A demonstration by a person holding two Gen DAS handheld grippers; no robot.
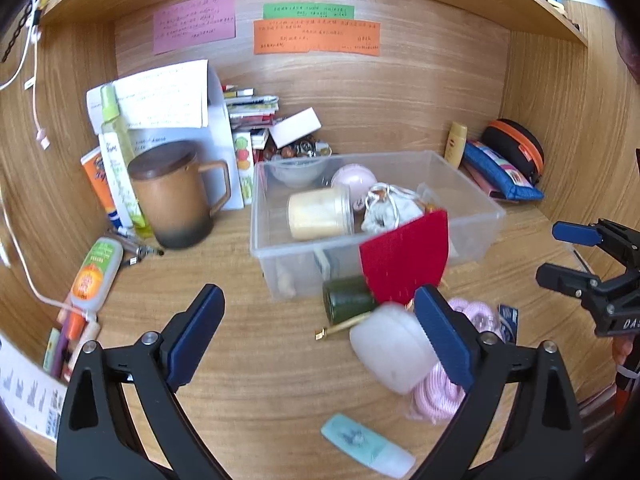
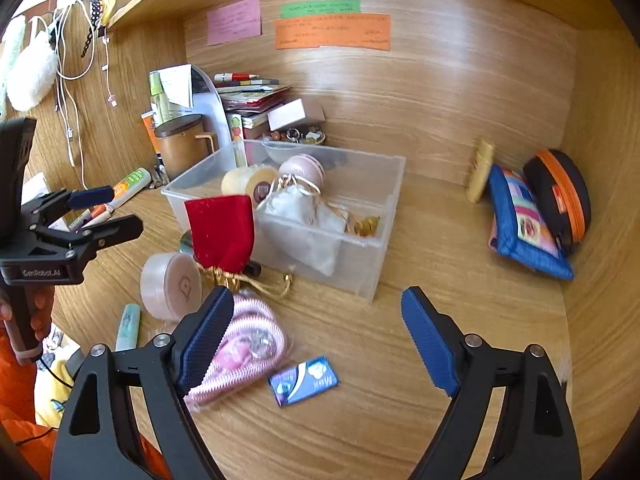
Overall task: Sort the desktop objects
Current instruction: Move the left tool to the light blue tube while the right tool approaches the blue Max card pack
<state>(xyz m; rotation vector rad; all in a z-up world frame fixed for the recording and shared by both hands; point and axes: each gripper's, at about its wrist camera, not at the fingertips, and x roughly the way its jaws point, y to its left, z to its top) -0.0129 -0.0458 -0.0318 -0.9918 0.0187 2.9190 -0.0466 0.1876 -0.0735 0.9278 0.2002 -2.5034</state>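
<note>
Left wrist: left gripper (image 1: 320, 328) fingers spread wide, holding nothing; bare bench (image 1: 260, 360) between them, right finger (image 1: 444, 336) overlaps the round white case (image 1: 394, 350). Red pouch (image 1: 406, 258) leans on the clear bin (image 1: 480, 208) front.

Right wrist: right gripper (image 2: 320, 336) fingers wide, empty; left finger (image 2: 206, 336) over the pink coiled cable (image 2: 256, 344). Blue packet (image 2: 304, 380) lies between them.
</note>
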